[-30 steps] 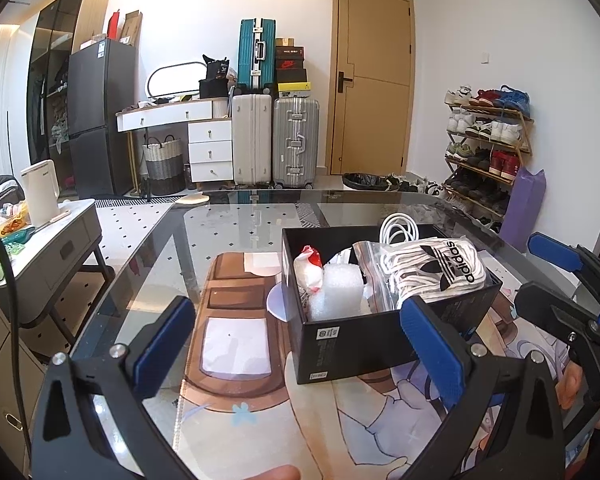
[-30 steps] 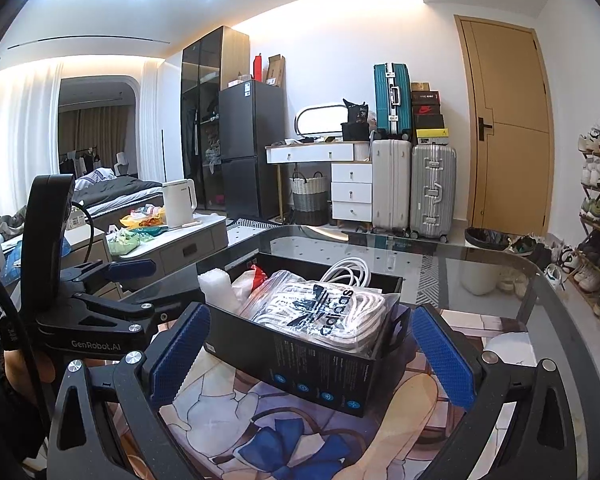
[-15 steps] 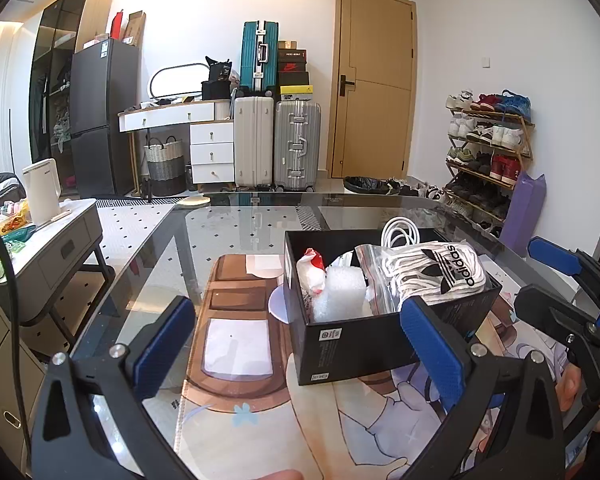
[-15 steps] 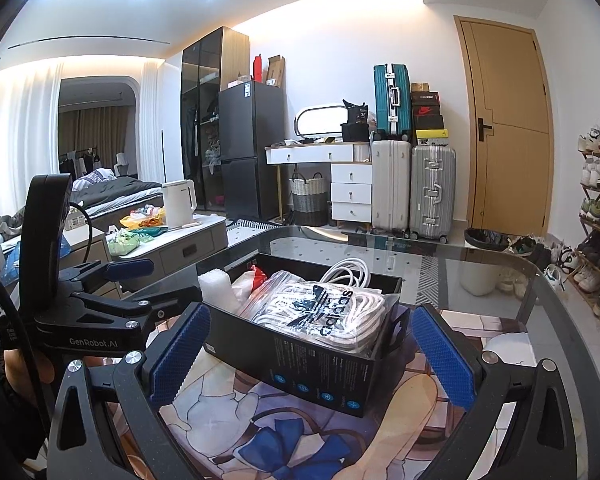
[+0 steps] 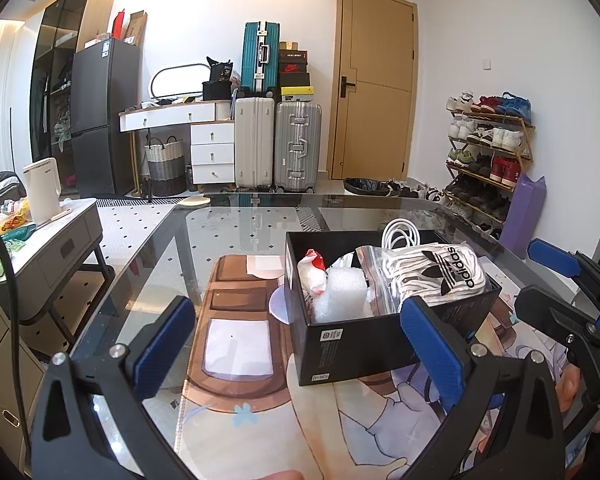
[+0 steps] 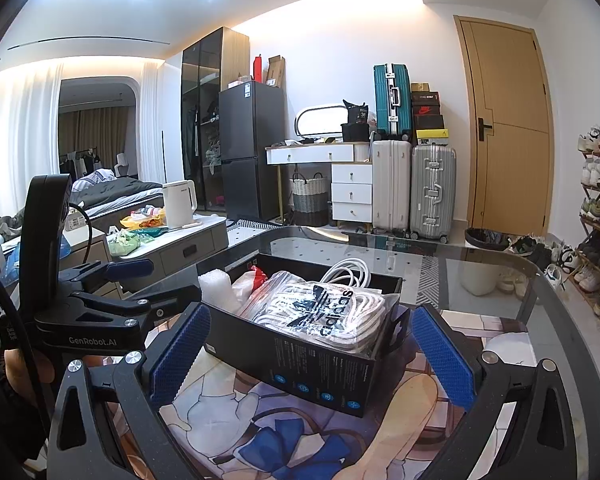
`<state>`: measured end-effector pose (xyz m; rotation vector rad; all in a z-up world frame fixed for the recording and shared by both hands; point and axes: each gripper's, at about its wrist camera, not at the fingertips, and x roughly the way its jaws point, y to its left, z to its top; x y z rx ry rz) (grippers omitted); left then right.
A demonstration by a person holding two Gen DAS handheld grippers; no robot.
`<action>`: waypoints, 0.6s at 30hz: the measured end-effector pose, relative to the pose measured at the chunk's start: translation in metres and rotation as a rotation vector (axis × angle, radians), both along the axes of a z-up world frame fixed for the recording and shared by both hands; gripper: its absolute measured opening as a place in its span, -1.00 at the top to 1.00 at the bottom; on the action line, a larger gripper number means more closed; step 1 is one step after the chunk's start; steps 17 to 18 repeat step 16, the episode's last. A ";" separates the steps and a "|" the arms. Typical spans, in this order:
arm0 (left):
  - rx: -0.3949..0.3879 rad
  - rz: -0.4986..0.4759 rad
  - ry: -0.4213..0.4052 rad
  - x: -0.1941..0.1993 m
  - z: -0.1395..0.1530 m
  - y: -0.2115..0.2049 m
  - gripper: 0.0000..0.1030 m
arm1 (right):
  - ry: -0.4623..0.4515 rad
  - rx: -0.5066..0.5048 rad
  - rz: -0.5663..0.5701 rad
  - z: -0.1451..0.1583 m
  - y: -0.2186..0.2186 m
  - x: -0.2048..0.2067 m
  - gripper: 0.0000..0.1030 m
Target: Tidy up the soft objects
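Observation:
A black cardboard box (image 5: 364, 344) (image 6: 312, 364) stands on a printed mat on the glass table. It holds a clear bag of white Adidas socks (image 5: 432, 276) (image 6: 324, 312), a white foam wad (image 5: 340, 294) (image 6: 216, 290), a red-and-white packet (image 5: 311, 270) (image 6: 252, 280) and a coiled white cable (image 5: 400, 234) (image 6: 348, 274). My left gripper (image 5: 296, 344) is open and empty in front of the box's left corner. My right gripper (image 6: 308, 350) is open and empty, its jaws standing either side of the box's near end. Each gripper shows in the other's view: the right gripper (image 5: 556, 280), the left gripper (image 6: 140, 280).
The printed mat (image 5: 236, 344) (image 6: 236, 412) covers the near part of the glass table (image 5: 240, 216) (image 6: 480, 276). A side table with a white kettle (image 5: 42, 190) stands left. Suitcases (image 5: 278, 144), a door and a shoe rack (image 5: 488, 152) stand beyond.
The left gripper has drifted slightly, so the box sits a little lower in its view. Both grippers stay open and the box contents have not moved.

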<state>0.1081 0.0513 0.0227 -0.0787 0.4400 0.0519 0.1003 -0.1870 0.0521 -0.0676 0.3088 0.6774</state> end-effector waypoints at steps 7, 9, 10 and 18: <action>0.001 0.002 0.000 0.000 0.000 0.000 -1.00 | 0.000 -0.001 0.001 0.000 0.000 0.000 -0.99; 0.000 0.001 0.001 0.000 0.000 0.001 -1.00 | 0.001 -0.001 0.001 -0.001 0.000 0.000 -0.99; 0.000 0.004 0.004 0.000 0.000 0.001 -1.00 | 0.002 -0.001 0.001 -0.001 0.000 0.000 -0.99; 0.002 0.006 0.010 0.001 0.001 0.000 -1.00 | 0.007 0.001 0.000 -0.001 -0.001 0.000 -0.99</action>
